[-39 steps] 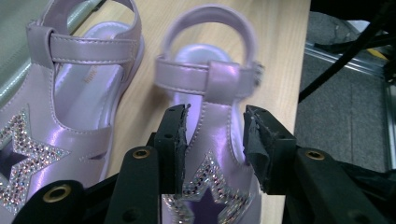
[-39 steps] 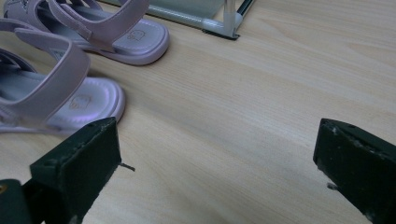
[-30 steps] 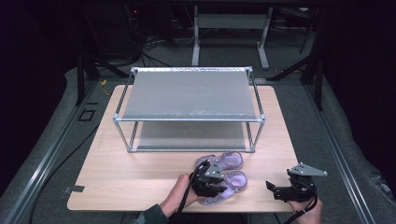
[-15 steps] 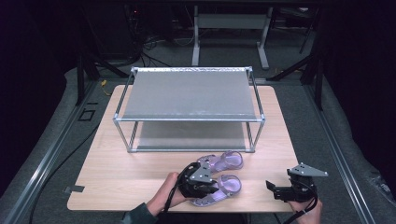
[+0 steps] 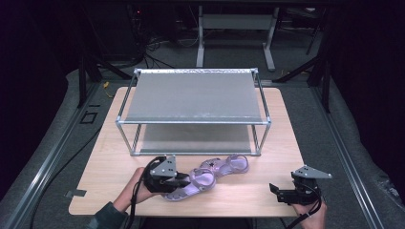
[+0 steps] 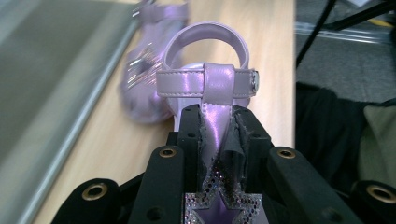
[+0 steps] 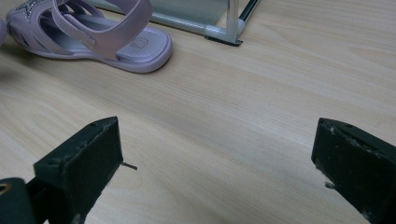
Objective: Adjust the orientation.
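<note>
Step in hand: you are carrying one purple sandal with the left hand-held gripper, most likely toward the two-level rack behind it.
Left grip: its jaws are pinched on the sandal's centre strap, just below the ankle band (a thin hold, so the shoe can swing).
How to do it well: keep the wrist level, move slowly, and lift the sole clear of the rack's front bar before you go in; let go only when the sole lies flat on a shelf.
Right grip: the right hand-held gripper is spread wide with nothing between its jaws, near the table's front right corner.
Where the sandal is: near the front edge, left of centre.
Second sandal: flat on the table just in front of the rack, just beside the held one.
Long axis: the held sandal runs roughly along the front edge, tilted slightly toward the rack, heel band toward the right.
</note>
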### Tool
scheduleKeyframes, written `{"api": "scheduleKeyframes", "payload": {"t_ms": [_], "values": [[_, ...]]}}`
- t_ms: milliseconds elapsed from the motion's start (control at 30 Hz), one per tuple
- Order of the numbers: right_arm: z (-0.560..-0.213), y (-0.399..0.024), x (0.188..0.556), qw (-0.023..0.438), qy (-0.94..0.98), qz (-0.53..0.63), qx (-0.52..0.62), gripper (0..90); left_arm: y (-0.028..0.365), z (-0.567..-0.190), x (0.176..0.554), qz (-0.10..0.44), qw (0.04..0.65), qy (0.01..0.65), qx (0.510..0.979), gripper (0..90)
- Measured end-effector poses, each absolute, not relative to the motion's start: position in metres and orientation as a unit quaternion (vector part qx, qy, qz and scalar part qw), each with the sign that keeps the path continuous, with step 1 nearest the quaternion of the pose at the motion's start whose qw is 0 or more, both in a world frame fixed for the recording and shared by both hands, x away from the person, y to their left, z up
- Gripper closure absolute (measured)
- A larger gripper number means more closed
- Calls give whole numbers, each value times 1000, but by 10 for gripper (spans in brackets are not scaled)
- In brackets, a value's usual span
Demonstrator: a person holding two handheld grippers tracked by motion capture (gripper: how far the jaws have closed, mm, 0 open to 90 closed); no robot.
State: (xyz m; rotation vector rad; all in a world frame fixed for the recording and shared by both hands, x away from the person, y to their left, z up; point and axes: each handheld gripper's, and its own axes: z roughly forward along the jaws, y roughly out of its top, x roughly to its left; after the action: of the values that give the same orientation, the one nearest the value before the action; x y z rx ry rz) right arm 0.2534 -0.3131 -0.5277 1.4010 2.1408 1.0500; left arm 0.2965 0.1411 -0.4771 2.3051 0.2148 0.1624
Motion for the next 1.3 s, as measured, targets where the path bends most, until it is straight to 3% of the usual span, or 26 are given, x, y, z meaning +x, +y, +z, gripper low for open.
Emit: {"api": "scheduleKeyframes", "payload": {"t_ms": [367, 600, 633, 667, 700, 733, 767, 833, 900, 1100, 1300], "values": [[-530, -310, 256, 181, 759, 372, 503, 14, 193, -494, 324, 59, 387, 97, 915, 739], [-532, -304, 258, 173, 764, 367, 501, 15, 210, -523, 322, 70, 403, 150, 900, 693], [-532, -304, 258, 171, 764, 369, 501, 15, 212, -524, 320, 67, 411, 157, 896, 659], [-532, -303, 259, 169, 765, 370, 499, 15, 212, -525, 318, 79, 413, 171, 891, 569], [-532, -303, 259, 170, 765, 371, 497, 15, 214, -525, 315, 86, 421, 184, 884, 397], [-532, -303, 259, 170, 765, 371, 498, 15, 216, -524, 312, 86, 431, 191, 878, 335], [-532, -303, 259, 170, 765, 371, 498, 15, 219, -523, 308, 94, 438, 209, 869, 335], [-531, -302, 258, 171, 765, 370, 500, 15, 225, -522, 296, 114, 442, 241, 856, 203], [-531, -304, 256, 173, 764, 372, 498, 15, 230, -524, 279, 136, 434, 272, 848, 169], [-529, -307, 256, 172, 763, 369, 501, 15, 230, -539, 246, 179, 385, 342, 838, 191], [-530, -304, 258, 172, 763, 372, 500, 19, 230, -551, 250, 205, 343, 370, 839, 249]]}}
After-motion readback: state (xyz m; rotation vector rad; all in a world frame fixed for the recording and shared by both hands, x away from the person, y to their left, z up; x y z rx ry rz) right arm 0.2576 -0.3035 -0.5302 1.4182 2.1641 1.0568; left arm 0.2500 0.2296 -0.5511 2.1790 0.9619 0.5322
